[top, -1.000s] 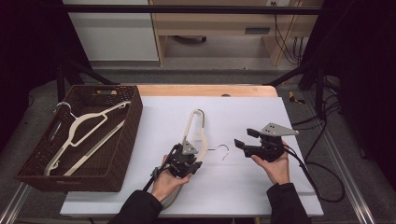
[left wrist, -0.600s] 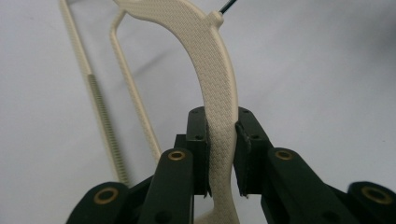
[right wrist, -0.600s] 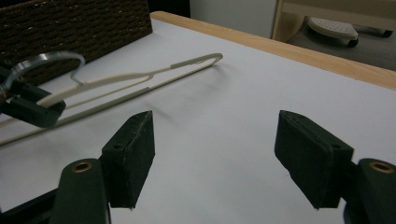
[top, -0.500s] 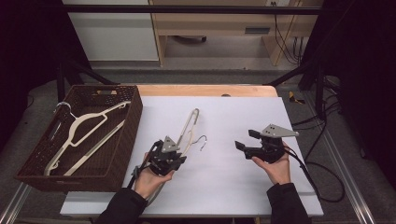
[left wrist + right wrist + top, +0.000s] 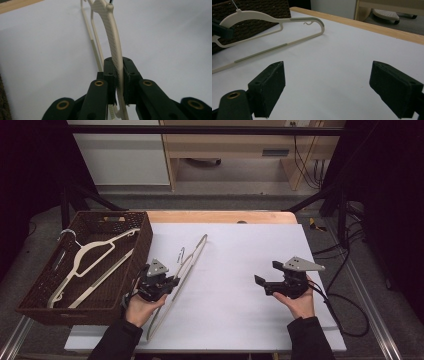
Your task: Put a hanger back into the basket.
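Left gripper [image 5: 159, 282] has shifted left toward the basket [image 5: 145, 237] since the earlier frames, dragging the cream hanger [image 5: 186, 265] with it; right gripper [image 5: 280, 282] sits about where it was. Left jaws are closed tight on the hanger's curved arm, clear in the left gripper view [image 5: 117, 75], where the arm runs straight up between the pads. Hanger lies tilted over the white table sheet [image 5: 240, 260], its far tip pointing up and right, its near end running down past the left hand [image 5: 140, 307], just beside the basket's right wall. A second hanger [image 5: 92, 262] lies inside the basket. Right gripper is held above the sheet on the right side, well apart from the hanger, jaws spread wide with nothing between them, as the right gripper view [image 5: 327, 92] shows. Right hand [image 5: 300, 302] supports it from below.
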Demonstrator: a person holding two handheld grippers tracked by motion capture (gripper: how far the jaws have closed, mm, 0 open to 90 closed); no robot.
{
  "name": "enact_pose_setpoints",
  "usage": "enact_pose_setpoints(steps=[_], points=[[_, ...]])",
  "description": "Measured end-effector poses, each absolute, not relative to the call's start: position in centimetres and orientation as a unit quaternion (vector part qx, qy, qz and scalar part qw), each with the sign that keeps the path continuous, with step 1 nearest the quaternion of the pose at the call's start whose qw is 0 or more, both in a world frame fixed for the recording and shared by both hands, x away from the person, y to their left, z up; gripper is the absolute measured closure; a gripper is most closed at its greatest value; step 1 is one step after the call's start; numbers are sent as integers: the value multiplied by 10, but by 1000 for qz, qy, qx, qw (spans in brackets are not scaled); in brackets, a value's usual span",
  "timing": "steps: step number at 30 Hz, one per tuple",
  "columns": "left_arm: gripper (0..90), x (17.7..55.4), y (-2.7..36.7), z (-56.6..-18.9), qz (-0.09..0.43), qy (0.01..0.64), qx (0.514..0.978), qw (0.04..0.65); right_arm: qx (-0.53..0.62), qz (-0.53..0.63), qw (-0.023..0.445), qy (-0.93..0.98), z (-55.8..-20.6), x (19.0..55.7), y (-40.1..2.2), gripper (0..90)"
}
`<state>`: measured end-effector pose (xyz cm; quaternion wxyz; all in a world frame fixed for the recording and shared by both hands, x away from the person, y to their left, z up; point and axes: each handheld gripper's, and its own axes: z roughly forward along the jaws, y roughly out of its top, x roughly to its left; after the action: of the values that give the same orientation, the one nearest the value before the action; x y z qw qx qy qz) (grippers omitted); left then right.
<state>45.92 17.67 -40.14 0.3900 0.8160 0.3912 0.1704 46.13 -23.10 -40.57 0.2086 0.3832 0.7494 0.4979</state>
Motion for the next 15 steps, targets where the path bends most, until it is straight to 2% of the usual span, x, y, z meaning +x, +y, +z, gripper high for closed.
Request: enact_pose_setpoints(steps=[7,15], points=[[868,459,187,-398,170,390,811,402,389,503,211,742,-404,457,-236,124],[868,449,207,-367,182,377,792,445,386,505,211,743,-403,454,-238,114]])
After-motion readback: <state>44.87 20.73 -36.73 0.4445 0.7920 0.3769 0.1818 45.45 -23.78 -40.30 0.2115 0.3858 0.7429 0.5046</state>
